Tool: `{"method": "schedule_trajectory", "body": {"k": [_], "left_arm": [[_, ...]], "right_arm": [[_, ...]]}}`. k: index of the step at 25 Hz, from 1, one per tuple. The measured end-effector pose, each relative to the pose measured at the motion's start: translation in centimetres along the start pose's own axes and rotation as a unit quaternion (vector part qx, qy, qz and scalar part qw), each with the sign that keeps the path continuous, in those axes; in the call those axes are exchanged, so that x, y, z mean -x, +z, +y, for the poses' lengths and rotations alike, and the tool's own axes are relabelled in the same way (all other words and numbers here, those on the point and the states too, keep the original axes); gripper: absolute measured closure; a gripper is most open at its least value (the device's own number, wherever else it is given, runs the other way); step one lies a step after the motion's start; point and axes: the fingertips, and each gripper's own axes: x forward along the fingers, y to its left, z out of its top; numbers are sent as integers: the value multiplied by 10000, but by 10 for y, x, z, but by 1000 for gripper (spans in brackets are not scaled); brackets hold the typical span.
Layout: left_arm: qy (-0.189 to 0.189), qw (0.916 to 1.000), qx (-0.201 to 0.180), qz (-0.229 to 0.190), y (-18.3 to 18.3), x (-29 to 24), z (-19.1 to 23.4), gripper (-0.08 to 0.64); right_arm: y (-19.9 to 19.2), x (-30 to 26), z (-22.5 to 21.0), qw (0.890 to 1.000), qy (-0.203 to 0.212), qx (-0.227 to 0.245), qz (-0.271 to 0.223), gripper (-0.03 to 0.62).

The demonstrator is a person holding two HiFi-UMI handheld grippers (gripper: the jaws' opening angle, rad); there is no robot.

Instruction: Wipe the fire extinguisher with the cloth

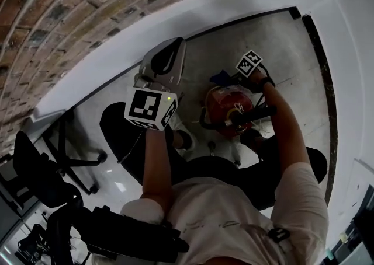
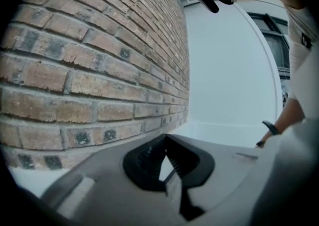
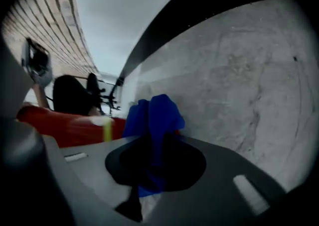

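The red fire extinguisher [image 1: 227,105] stands on the grey floor below me, its black handle [image 1: 251,115] pointing right. In the right gripper view its red body [image 3: 65,128] lies to the left. My right gripper [image 1: 227,82] is at the extinguisher's far side, shut on a bunched blue cloth [image 3: 154,115]; the cloth [image 1: 221,76] touches the cylinder's top edge. The right gripper [image 3: 152,143] has cloth filling its jaws. My left gripper [image 1: 174,48] is raised to the extinguisher's left, away from it, facing the brick wall. In its own view the left gripper [image 2: 166,141] holds nothing, tips together.
A brick wall [image 2: 99,56] with a white base band [image 1: 193,13] curves round the far side. A black office chair [image 1: 55,164] stands to the left. A black strip [image 1: 318,53] edges the floor at right. My shoe [image 1: 187,139] is beside the extinguisher.
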Motion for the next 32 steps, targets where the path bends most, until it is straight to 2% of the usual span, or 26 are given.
{"method": "schedule_trajectory", "body": {"k": [2, 4, 7, 9, 12, 15, 17, 19, 22, 24, 27, 29, 32], "left_arm": [[31, 10000, 12, 31, -4, -1, -1, 560], [78, 9999, 37, 70, -8, 2, -1, 560], [163, 9998, 33, 77, -8, 7, 4, 560], [234, 9997, 10, 23, -5, 12, 7, 560], [320, 9995, 35, -69, -2, 22, 10, 560], [350, 9992, 61, -161, 5, 33, 13, 560], [350, 9991, 39, -246, 14, 39, 17, 558], [391, 9986, 5, -353, 24, 46, 22, 560], [454, 9977, 2, -506, 35, 54, 30, 560], [488, 9973, 16, -555, 38, 58, 34, 560], [519, 9973, 61, -524, 33, 59, 37, 560], [521, 9975, 104, -458, 26, 57, 36, 559], [557, 9977, 118, -358, 16, 56, 35, 558]], "right_arm": [[-12, -17, -42, 9946, -942, 286, 329, 531], [-24, -29, -69, 9847, -1535, 508, 651, 531], [-23, -26, -77, 9842, -1555, 565, 628, 529], [-3, -4, -59, 9864, -1394, 759, 427, 531], [45, 54, 23, 9889, -634, 1340, -95, 531], [82, 120, 141, 9787, 219, 2015, -331, 531], [87, 157, 221, 9642, 781, 2527, -192, 531], [78, 184, 292, 9434, 1335, 3031, 158, 529], [46, 202, 361, 9092, 2076, 3481, 946, 529], [29, 195, 373, 8971, 2283, 3448, 1557, 529], [20, 162, 354, 8965, 2398, 2980, 2233, 529], [26, 143, 340, 8948, 2817, 2612, 2275, 529], [47, 127, 318, 8841, 3563, 2320, 1938, 528]]}}
